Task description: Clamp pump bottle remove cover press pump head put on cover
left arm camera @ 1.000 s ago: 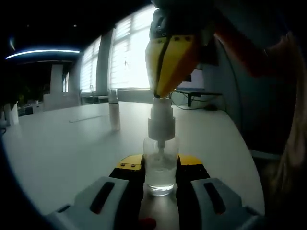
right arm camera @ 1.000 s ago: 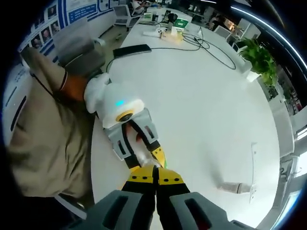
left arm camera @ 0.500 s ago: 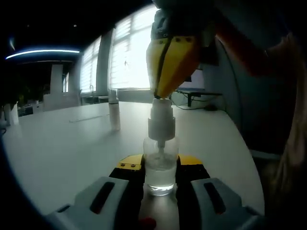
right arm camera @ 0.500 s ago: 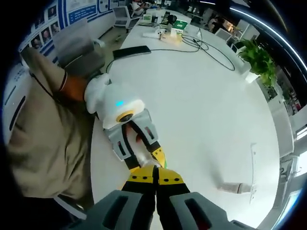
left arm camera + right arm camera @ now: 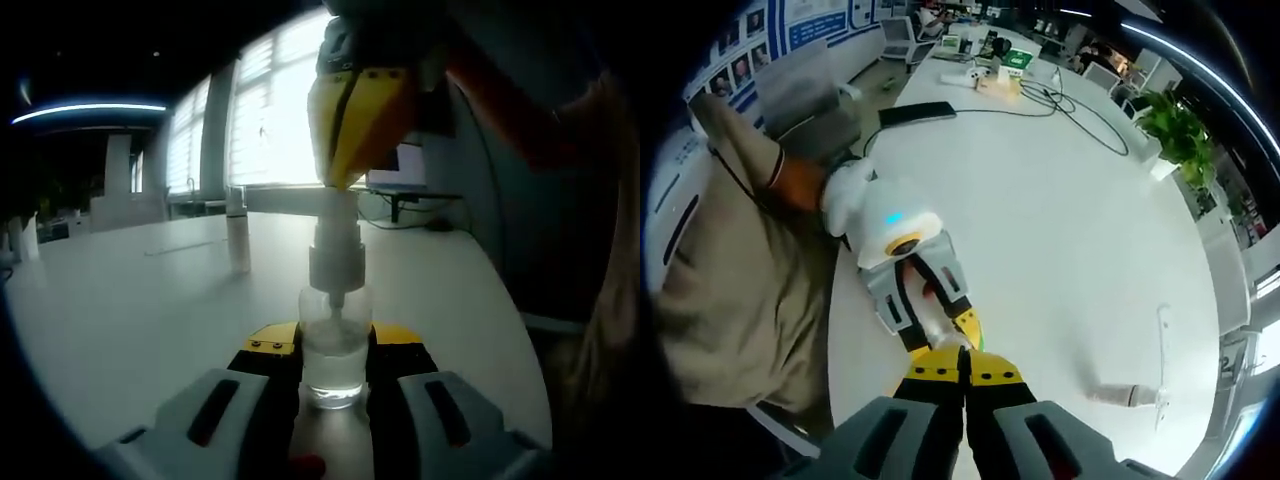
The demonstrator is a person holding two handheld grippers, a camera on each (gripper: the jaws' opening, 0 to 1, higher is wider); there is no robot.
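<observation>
A clear pump bottle (image 5: 333, 368) with a little liquid stands on the white table (image 5: 130, 310), and my left gripper (image 5: 335, 338) is shut on its body. Its white pump head (image 5: 336, 240) points up. My right gripper (image 5: 341, 186) comes down from above, jaws shut, with its yellow tips resting on the top of the pump head. In the right gripper view my right gripper (image 5: 962, 362) looks straight down on the left gripper (image 5: 943, 335), which hides most of the bottle. The clear cover (image 5: 237, 235) stands apart on the table, and is seen again as the cover (image 5: 1118, 394).
A person's sleeve and body (image 5: 720, 270) are close at the table's near edge. A potted plant (image 5: 1185, 135), cables and boxes (image 5: 1000, 70) sit at the far end. A thin clear strip (image 5: 1161, 360) lies near the cover. Bright windows (image 5: 260, 110) stand behind the table.
My right gripper has risen slightly, and the pump head has come up with it. The left gripper and bottle have stayed in place.
</observation>
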